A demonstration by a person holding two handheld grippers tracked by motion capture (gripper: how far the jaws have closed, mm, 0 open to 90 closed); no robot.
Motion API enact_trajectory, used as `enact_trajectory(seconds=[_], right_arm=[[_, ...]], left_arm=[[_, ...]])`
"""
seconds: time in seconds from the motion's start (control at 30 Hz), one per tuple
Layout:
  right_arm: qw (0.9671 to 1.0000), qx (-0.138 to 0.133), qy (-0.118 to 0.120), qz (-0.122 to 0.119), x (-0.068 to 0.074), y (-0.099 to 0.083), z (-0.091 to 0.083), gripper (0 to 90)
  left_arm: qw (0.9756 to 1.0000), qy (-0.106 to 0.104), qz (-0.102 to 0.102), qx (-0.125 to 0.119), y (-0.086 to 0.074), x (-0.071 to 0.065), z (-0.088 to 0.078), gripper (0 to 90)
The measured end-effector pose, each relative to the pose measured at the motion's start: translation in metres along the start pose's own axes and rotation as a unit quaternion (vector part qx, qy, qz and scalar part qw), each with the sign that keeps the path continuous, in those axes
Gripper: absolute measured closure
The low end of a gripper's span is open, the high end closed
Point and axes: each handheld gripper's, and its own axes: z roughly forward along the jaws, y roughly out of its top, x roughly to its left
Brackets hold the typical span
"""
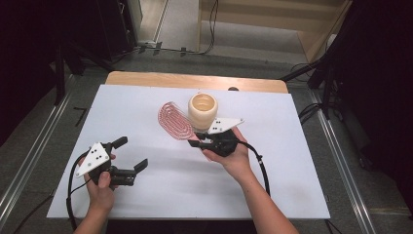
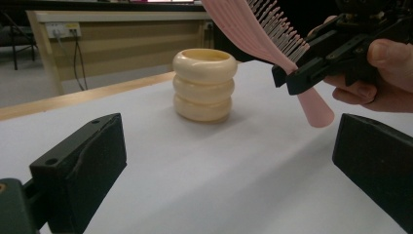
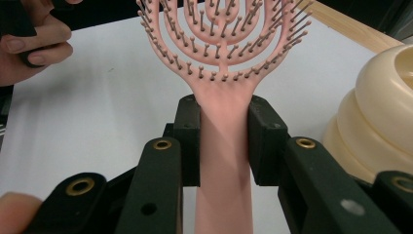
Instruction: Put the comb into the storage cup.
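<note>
A pink vented hairbrush (image 1: 174, 120) (image 3: 221, 58) is held off the table by its handle (image 3: 224, 165), with my right gripper (image 1: 203, 140) (image 3: 223, 131) shut on it; both pads press the handle's sides. Its bristled head points toward the table's left in the high view and sits beside a cream ribbed cup (image 1: 202, 110) (image 2: 204, 84) (image 3: 380, 122). The left gripper view shows the brush (image 2: 263, 29) up high at the right. My left gripper (image 1: 131, 154) (image 2: 234, 161) is open with nothing between its fingers, near the table's front left.
The white table top (image 1: 272, 161) has a wooden strip (image 1: 146, 78) along its far edge. Dark stands and cables flank the table on the floor. Bare white surface lies between the two hands and at the right.
</note>
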Motion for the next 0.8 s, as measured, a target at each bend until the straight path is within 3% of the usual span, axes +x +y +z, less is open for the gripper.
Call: enact_trajectory(seconds=[0.43, 0.8], right_arm=[[0.9996, -0.022, -0.015, 0.009, 0.009, -0.018, -0.016, 67.9], [0.9993, -0.030, -0.018, 0.012, 0.015, -0.030, -0.021, 67.9]], left_arm=[[0.9996, -0.029, -0.001, -0.006, 0.016, -0.017, 0.029, 0.0], [0.9987, -0.050, 0.002, -0.007, 0.026, -0.030, 0.050, 0.0]])
